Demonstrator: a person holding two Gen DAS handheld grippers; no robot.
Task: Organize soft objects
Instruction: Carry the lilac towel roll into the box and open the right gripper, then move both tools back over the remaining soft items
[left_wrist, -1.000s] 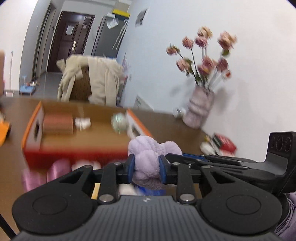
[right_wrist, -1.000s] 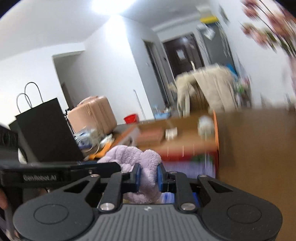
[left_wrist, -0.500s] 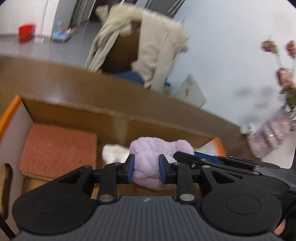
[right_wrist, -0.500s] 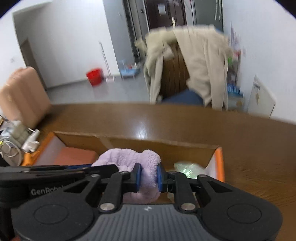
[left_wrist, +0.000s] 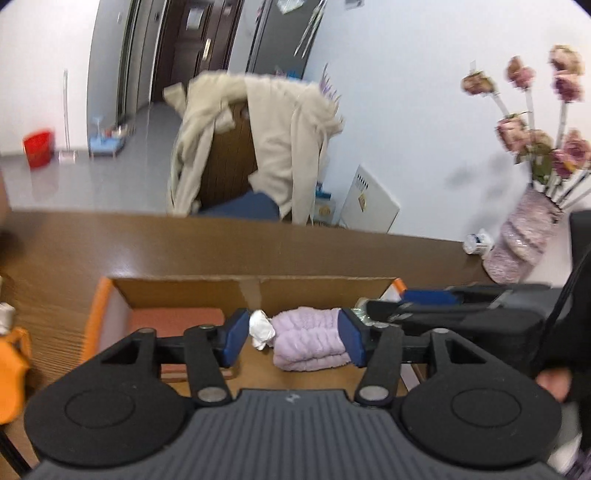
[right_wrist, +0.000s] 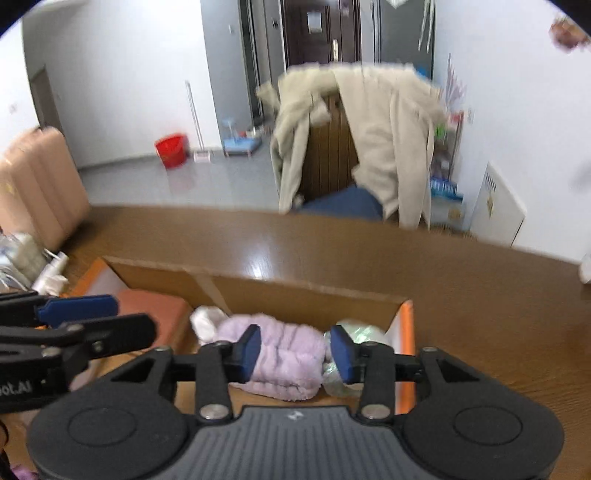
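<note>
Both tools hang over the cardboard box (left_wrist: 255, 288) on the brown counter (left_wrist: 184, 243), and the lilac plush roll (left_wrist: 308, 338) lies on the box floor near the middle. The left hand-held gripper (left_wrist: 293, 338) is spread wide, its blue pads (left_wrist: 234, 334) flanking the roll; the right-hand pad sits right at the roll's end, though contact cannot be judged, and the left-hand pad stands clear of it. From the other camera, the right hand-held gripper (right_wrist: 293, 349) is spread too, one blue pad (right_wrist: 249, 349) in front of the plush roll (right_wrist: 286, 360), the other beside its right end, so neither tool pinches anything. Just left of the roll lies a small white soft lump (left_wrist: 260, 328), touching or nearly touching it. Further left in the box rests a flat salmon-pink pad (left_wrist: 175, 317), against the box's left wall. On the roll's right side, pressed into the box's right corner, is a pale green crinkly bundle (right_wrist: 354, 332). The box shows orange outer edges (right_wrist: 406, 332) at both ends. Beyond the box, past the counter's far edge, a cream coat (left_wrist: 280, 147) drapes over a chair. To the box's right, by the wall, a pink vase (left_wrist: 521, 243) holds dried roses (left_wrist: 535, 144). Far behind the box, on the grey floor, stands a red bucket (right_wrist: 170, 149).
</note>
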